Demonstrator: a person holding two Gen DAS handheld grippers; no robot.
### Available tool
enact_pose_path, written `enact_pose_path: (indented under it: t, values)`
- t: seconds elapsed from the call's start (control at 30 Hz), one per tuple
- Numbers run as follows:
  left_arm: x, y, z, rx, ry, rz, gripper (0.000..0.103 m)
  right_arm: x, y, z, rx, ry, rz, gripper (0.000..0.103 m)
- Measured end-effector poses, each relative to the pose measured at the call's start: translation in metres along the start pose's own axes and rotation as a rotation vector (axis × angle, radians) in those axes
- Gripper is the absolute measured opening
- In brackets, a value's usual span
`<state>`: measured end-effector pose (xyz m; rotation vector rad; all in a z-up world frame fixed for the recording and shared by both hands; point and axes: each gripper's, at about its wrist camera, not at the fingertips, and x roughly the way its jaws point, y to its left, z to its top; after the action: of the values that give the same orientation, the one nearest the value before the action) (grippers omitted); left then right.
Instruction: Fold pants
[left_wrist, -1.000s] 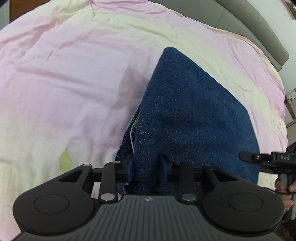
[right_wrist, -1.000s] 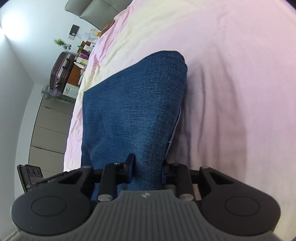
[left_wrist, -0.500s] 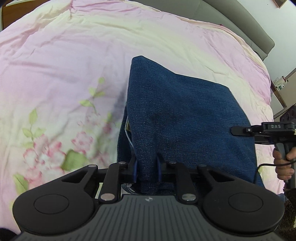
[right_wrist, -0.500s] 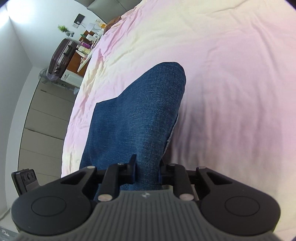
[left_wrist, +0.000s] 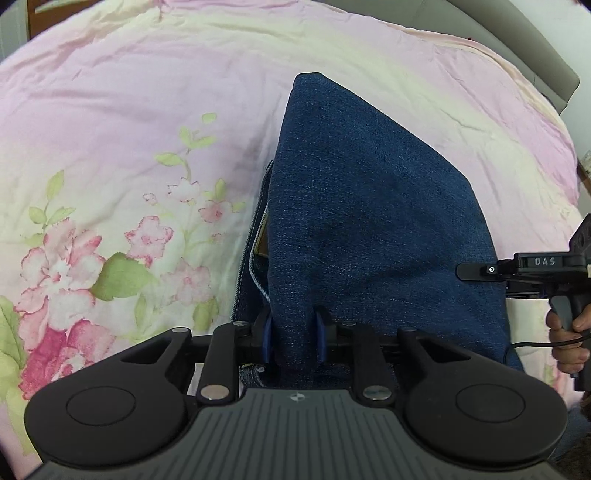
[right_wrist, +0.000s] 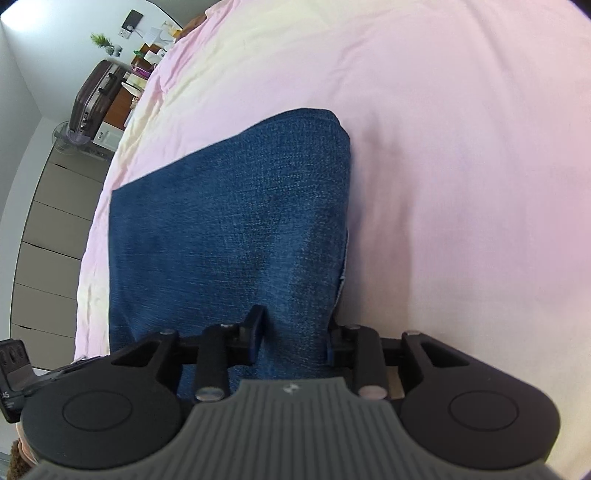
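The dark blue denim pants are folded over and lie on the pink bedspread, their near edge pinched up. My left gripper is shut on the near left corner of the pants. My right gripper is shut on the near right corner of the pants, its jaws a little wider around the thick fold. The right gripper also shows at the right edge of the left wrist view, held by a hand.
The bedspread has a flower print to the left of the pants. A grey headboard runs along the far side. Beyond the bed stand a dark suitcase, a cluttered desk and grey drawers.
Both grippers have moved with the pants held. The fabric has come closer and lower over the bed, and the flower print has come into the left view.
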<state>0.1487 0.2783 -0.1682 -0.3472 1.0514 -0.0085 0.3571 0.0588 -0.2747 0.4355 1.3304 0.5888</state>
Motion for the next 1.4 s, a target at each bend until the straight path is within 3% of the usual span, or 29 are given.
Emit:
enact_pose_path:
  t: [0.13, 0.27, 0.37, 0.47, 0.63, 0.8, 0.97, 1.1, 1.17, 1.3, 1.4]
  values:
    - [-0.005, -0.005, -0.006, -0.019, -0.036, 0.036, 0.028, 0.002, -0.003, 0.001, 0.037, 0.004, -0.013, 0.03]
    - [-0.017, -0.021, -0.01, 0.043, -0.091, 0.123, 0.042, -0.006, 0.021, -0.004, -0.087, -0.021, -0.112, 0.044]
    - [-0.038, -0.032, -0.011, 0.082, -0.155, 0.16, 0.046, -0.02, 0.036, -0.008, -0.182, -0.04, -0.182, 0.047]
    - [-0.068, -0.044, -0.006, 0.109, -0.24, 0.187, 0.058, -0.04, 0.052, -0.012, -0.254, -0.088, -0.225, 0.052]
    - [-0.135, -0.07, 0.008, 0.176, -0.366, 0.195, 0.063, -0.092, 0.096, -0.018, -0.388, -0.202, -0.242, 0.061]
    - [-0.206, -0.094, 0.012, 0.272, -0.439, 0.196, 0.065, -0.158, 0.146, -0.038, -0.517, -0.328, -0.225, 0.071]
    - [-0.268, -0.116, 0.002, 0.353, -0.492, 0.222, 0.069, -0.22, 0.183, -0.081, -0.599, -0.452, -0.176, 0.081]
    - [-0.301, -0.125, -0.018, 0.325, -0.532, 0.234, 0.075, -0.26, 0.199, -0.126, -0.633, -0.547, -0.17, 0.092]
    - [-0.306, -0.129, -0.034, 0.294, -0.565, 0.222, 0.078, -0.277, 0.2, -0.153, -0.62, -0.623, -0.188, 0.098]
    - [-0.301, -0.149, -0.069, 0.309, -0.631, 0.228, 0.079, -0.298, 0.199, -0.204, -0.61, -0.715, -0.206, 0.098]
    - [-0.287, -0.163, -0.089, 0.31, -0.65, 0.24, 0.079, -0.299, 0.196, -0.239, -0.611, -0.765, -0.265, 0.098]
